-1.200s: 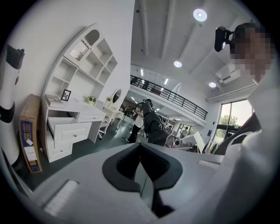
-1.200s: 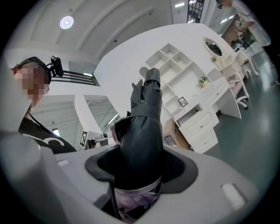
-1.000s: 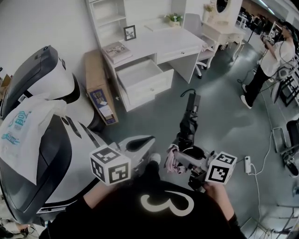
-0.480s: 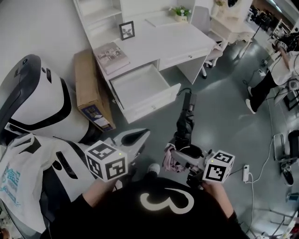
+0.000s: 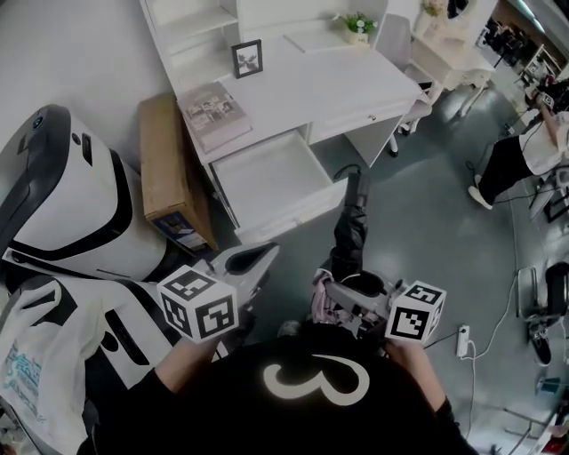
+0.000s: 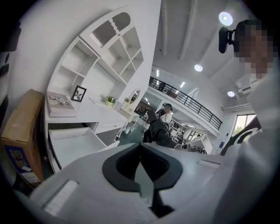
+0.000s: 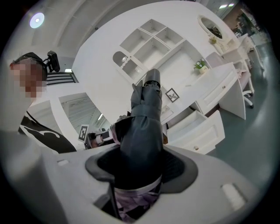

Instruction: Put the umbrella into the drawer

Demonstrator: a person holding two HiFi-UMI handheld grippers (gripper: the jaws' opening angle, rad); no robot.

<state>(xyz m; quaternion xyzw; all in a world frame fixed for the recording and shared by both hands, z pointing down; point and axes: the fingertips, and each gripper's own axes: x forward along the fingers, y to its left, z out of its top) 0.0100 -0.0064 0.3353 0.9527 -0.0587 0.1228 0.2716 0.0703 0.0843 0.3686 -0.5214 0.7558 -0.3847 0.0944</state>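
Observation:
A folded dark umbrella (image 5: 352, 222) with a pink-patterned strap end points away from me toward the white desk (image 5: 320, 84). My right gripper (image 5: 345, 286) is shut on its lower part; in the right gripper view the umbrella (image 7: 144, 127) fills the space between the pads. The desk drawer (image 5: 267, 182) stands pulled open and looks empty; it also shows as the drawer (image 7: 197, 127) and the drawer (image 6: 72, 146). The umbrella tip is just right of the drawer front. My left gripper (image 5: 263, 253) is shut on nothing, near the drawer's front, left gripper (image 6: 140, 145).
A cardboard box (image 5: 169, 173) leans beside the desk's left end. A large white-and-black machine (image 5: 62, 204) fills the left. A book (image 5: 218, 107), a picture frame (image 5: 247, 58) and a plant (image 5: 358, 24) sit on the desk. A person (image 5: 520, 151) stands far right; a power strip (image 5: 460, 340) lies on the floor.
Both grippers and the umbrella have been carried forward toward the desk; the open drawer now sits much closer. The grip on the umbrella is unchanged.

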